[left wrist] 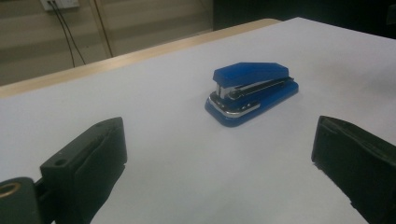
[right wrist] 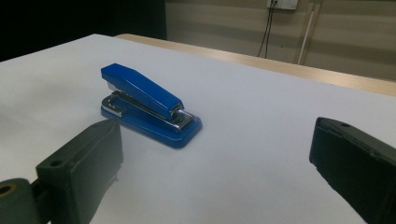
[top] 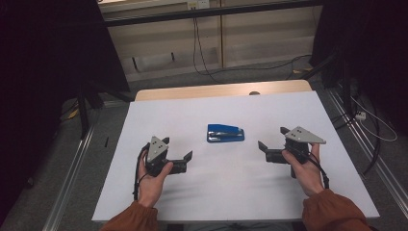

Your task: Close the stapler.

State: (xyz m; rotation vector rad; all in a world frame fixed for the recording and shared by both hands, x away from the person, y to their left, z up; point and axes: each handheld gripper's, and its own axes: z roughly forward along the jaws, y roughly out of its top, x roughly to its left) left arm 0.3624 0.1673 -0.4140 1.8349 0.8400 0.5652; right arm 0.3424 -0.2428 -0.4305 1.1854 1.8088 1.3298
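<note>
White table (top: 231,192), two hand-held grippers, one blue stapler.
Table: white top, wood strip along far edge. Left gripper (top: 179,153) and right gripper (top: 272,139): each in a hand, jaws spread wide, holding nothing. Blue stapler (top: 225,133): flat on table, between both grippers, touching neither.
</note>
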